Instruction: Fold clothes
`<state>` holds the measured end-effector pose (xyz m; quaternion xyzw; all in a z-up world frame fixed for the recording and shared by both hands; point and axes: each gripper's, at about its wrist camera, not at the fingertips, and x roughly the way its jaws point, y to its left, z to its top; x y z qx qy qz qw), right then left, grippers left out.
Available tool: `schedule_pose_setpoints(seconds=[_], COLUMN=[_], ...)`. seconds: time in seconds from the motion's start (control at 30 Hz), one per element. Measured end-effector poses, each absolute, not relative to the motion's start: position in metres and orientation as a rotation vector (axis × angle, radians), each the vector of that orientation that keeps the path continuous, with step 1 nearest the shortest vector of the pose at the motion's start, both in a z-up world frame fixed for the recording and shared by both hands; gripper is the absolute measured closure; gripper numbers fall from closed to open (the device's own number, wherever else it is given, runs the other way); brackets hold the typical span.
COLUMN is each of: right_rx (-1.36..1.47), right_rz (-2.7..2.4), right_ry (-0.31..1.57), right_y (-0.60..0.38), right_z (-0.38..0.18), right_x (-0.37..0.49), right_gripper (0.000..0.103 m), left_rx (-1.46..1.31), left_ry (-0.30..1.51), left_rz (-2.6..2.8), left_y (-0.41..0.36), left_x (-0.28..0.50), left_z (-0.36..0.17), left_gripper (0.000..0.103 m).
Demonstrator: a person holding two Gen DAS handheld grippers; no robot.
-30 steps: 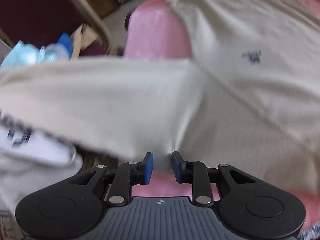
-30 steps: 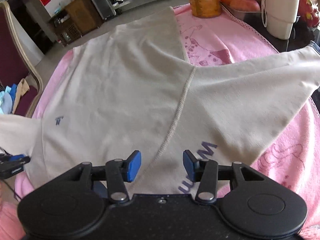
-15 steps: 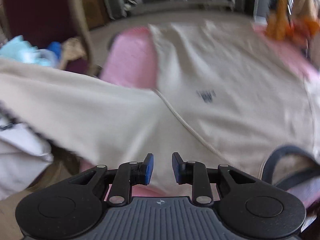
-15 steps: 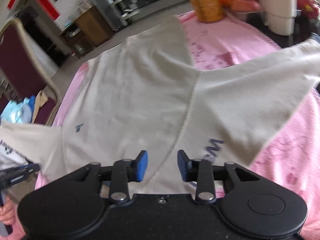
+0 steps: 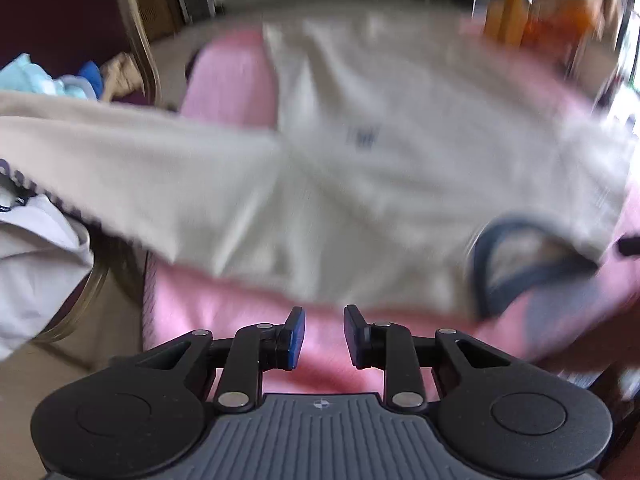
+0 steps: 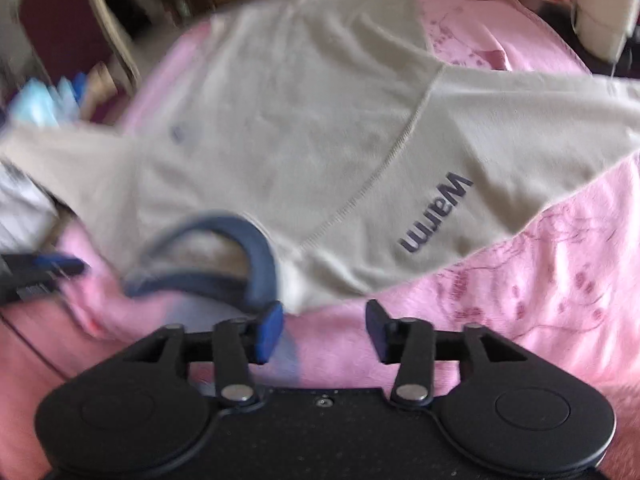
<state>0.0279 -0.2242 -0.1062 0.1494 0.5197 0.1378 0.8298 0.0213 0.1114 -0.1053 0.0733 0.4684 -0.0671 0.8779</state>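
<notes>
Shirt [image 6: 300, 120]: lying spread on pink cloth [image 6: 560, 280]; we are reading "Warm" [image 6: 436, 212].
Left gripper [image 5: 324, 336]: we are holding it parted, empty.
Right gripper [image 6: 325, 330]: gaping wider, gripping nothing.

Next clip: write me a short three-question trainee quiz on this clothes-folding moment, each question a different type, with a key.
1. True or false: the right gripper is shut on the shirt.
2. Which word is printed on the shirt near its sleeve? A) Cool B) Warm C) Soft
3. Fill in: the shirt lies spread on a ____ cloth.

Key
1. False; its jaws stand apart with only the cloth between them, as do those of the left gripper.
2. B
3. Pink
</notes>
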Motion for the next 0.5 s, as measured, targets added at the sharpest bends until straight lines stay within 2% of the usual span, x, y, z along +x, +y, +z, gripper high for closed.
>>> schedule_pose_setpoints(seconds=[0.07,0.17,0.33,0.5], right_rx=[0.389,0.423,0.332,0.28], right_rz=[0.289,0.26,0.279,0.282], right_ry=[1.054,1.019,1.08,1.141], right_y=[-0.232,-0.231,-0.207,-0.202], right_z=[-0.103,-0.107,-0.126,-0.123], right_x=[0.03,0.039,0.051,0.038], right_gripper=[0.058,0.081,0.08,0.079], left_rx=[0.1,0.122,0.272,0.282], left_ry=[0.948,0.972,1.074,1.106], left_rz=[-0.154,-0.183,-0.232,-0.238], left_y=[0.116,0.103,0.066,0.072], left_x=[0.014,0.018,0.027,0.015], left_z=[-0.097,-0.106,-0.138,-0.128], left_gripper=[0.077,0.078,0.076,0.075])
